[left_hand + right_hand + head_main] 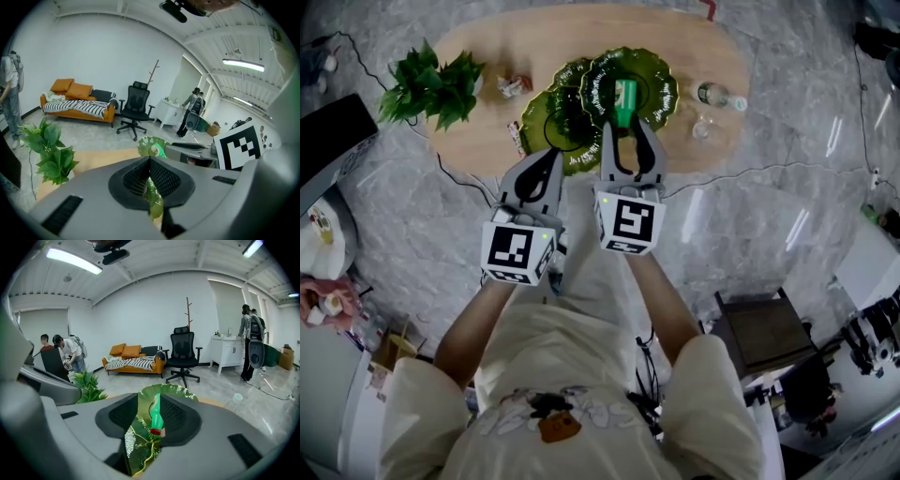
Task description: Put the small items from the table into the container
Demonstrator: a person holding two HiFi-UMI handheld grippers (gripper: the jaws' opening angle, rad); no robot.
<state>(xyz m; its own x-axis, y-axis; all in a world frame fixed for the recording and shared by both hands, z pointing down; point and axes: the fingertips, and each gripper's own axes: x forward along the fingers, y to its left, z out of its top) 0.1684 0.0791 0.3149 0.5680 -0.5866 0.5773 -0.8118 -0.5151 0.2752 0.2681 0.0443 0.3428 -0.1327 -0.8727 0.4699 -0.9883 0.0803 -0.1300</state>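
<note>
Left tongs [150, 160] clenched; right tongs [150, 401] released astride bottle [155, 416], seemingly untouched; head view unclear.

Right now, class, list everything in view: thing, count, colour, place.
table: 1, light wood, oval
plant: 1, green, table's left end
plates: 2, green, overlapping, table's middle
green bottle: 1, green, on the right plate
clear bottle: 1, clear, table's right end
glass: 1, clear, beside clear bottle
packets: 2, red-white, by the plant and left of the plates
left hand-held gripper: 1, grey, jaws together, at left plate
right hand-held gripper: 1, grey, jaws apart, facing green bottle
</note>
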